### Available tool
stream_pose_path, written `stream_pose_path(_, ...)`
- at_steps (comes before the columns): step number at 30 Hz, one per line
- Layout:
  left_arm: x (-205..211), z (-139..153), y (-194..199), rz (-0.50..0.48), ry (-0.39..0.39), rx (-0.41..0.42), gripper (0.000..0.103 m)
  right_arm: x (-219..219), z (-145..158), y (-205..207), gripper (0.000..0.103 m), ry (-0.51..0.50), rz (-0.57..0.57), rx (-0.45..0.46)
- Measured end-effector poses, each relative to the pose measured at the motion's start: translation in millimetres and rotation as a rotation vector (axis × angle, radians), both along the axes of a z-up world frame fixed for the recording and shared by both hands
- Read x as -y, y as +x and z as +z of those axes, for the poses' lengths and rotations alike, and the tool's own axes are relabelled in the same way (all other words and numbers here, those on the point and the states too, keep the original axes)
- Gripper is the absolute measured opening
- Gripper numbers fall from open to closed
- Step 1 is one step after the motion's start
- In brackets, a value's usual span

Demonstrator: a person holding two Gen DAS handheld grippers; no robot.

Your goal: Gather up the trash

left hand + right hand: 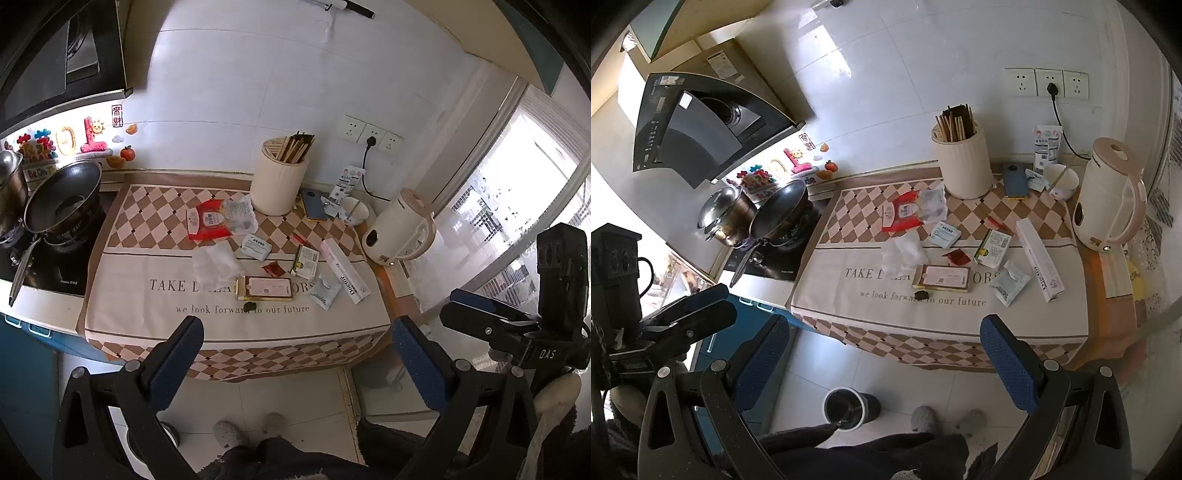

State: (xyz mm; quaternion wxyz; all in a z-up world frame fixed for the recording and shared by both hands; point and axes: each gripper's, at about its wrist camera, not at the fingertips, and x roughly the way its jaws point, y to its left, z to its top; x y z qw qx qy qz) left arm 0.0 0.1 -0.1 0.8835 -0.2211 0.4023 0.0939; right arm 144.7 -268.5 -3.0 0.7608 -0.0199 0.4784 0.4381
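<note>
Here, left tongs (297, 354) and right tongs (884, 356) gape wide, empty; wrappers (258, 254) well ahead.

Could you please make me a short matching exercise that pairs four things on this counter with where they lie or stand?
Things:
1. kettle
2. chopstick holder
3. frying pan
4. toothpaste box

Places:
A. on the stove, left of the cloth
B. lying flat just left of the kettle
C. at the back of the checked cloth, upright
D. at the counter's right end, past the cloth

Pairs: 1-D, 2-C, 3-A, 4-B
</note>
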Motion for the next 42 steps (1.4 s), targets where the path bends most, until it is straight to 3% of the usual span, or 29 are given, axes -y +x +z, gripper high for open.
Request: stream_pose_path(42,4,-2,11,-0.032,0.005,0.002,0.103,1,3,-5,0.103,0.001,-0.003,0.009)
